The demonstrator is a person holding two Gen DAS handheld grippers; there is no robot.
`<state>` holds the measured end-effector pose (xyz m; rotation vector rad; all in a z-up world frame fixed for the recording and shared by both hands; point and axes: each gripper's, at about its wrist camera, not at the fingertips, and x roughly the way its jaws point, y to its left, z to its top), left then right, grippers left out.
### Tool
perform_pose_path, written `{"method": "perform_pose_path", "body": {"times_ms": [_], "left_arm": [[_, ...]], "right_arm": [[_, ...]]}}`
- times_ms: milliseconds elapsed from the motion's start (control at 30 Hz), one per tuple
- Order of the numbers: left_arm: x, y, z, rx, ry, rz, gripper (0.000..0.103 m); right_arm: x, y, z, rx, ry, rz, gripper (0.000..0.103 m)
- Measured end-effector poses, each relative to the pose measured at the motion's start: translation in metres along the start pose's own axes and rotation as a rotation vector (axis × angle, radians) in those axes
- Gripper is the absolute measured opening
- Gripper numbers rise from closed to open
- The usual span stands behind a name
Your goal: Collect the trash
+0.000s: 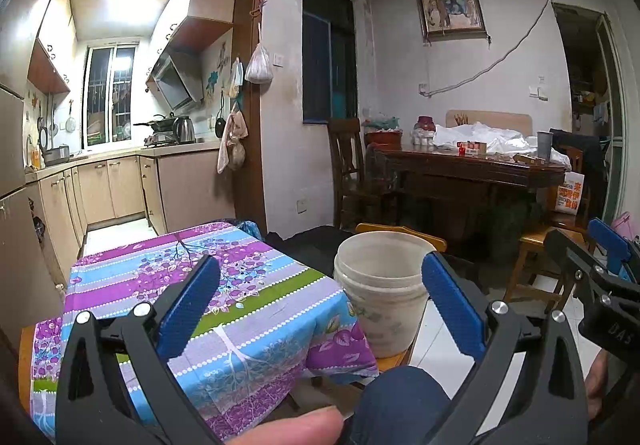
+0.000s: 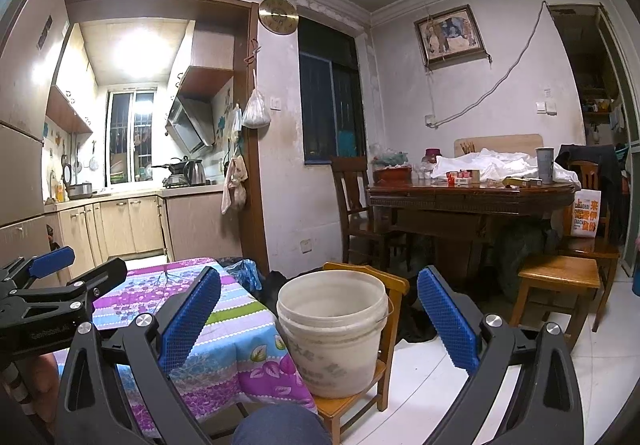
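A worn white plastic bucket (image 1: 382, 287) stands open on a small wooden stool (image 2: 352, 401), just right of a low table with a purple, blue and green floral cloth (image 1: 224, 309). It also shows in the right wrist view (image 2: 334, 329). My left gripper (image 1: 320, 305) is open and empty, held above the table's near edge. My right gripper (image 2: 320, 313) is open and empty, framing the bucket from a short distance. The right gripper shows at the right edge of the left wrist view (image 1: 600, 273), and the left gripper at the left edge of the right wrist view (image 2: 52, 285). No trash shows on the cloth.
A dark wooden dining table (image 2: 472, 201) with boxes, cups and white cloth stands at the back right, with chairs around it. A second wooden stool (image 2: 560, 277) stands on the white floor. The kitchen (image 1: 120, 165) opens at the back left. My knee (image 2: 276, 425) is below.
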<state>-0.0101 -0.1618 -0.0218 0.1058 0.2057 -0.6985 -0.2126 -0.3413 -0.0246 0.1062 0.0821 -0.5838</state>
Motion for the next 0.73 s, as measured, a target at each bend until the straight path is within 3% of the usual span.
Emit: {"method": "perform_pose_path", "body": {"times_ms": [733], "left_arm": [[0.0077, 0.0008, -0.0043, 0.012, 0.055, -0.019, 0.097]], "right_arm": [[0.0035, 0.0062, -0.0057, -0.005, 0.011, 0.012, 0.098]]}}
